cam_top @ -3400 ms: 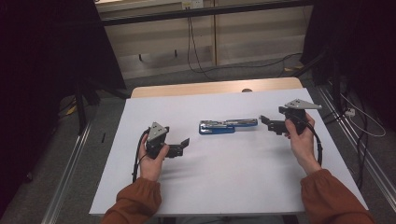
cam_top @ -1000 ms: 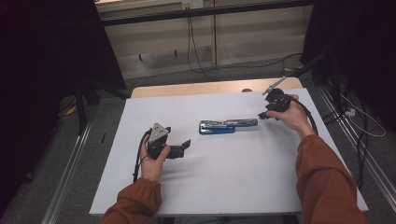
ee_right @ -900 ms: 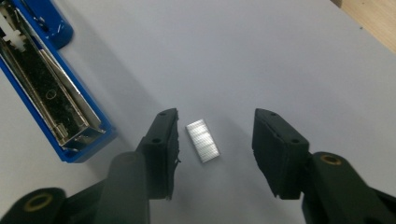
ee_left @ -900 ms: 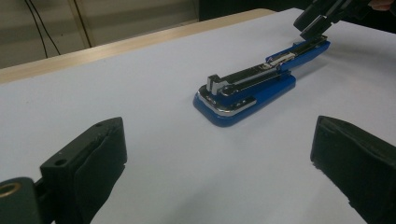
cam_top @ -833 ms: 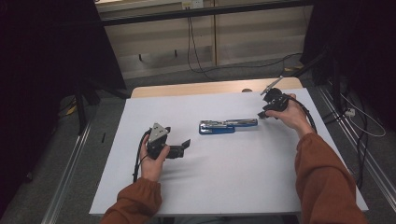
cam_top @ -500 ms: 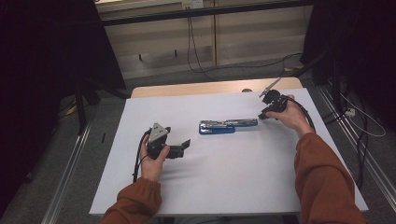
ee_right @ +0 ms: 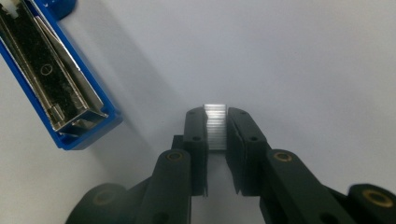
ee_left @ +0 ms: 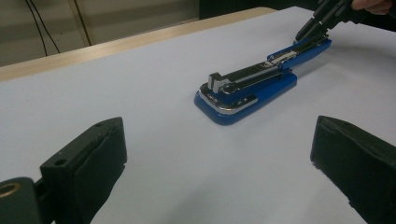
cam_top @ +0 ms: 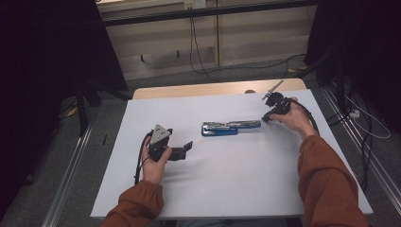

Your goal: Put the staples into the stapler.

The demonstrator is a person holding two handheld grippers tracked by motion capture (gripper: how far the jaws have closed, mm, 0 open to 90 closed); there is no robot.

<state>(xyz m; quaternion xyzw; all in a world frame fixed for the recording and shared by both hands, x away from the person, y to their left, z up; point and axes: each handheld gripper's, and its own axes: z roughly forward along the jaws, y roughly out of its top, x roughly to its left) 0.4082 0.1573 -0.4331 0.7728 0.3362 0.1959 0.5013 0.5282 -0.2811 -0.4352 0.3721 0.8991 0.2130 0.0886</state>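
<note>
A blue stapler lies opened flat in the middle of the white table, its metal staple channel facing up. My right gripper hovers at the stapler's right end, tilted down, shut on a silver strip of staples held between its pads. In the right gripper view the strip sits just right of the stapler's open blue end. My left gripper rests on the table left of the stapler, open, jaws wide apart with nothing between them. The stapler lies ahead of it.
A wooden table edge runs along the back. Black stands and cables crowd the floor at the right, and a dark curtain hangs at the left. The person's orange sleeves come in from the bottom.
My right gripper has moved from the table's right side in toward the stapler's right end and tipped downward. The left gripper and stapler have stayed put.
</note>
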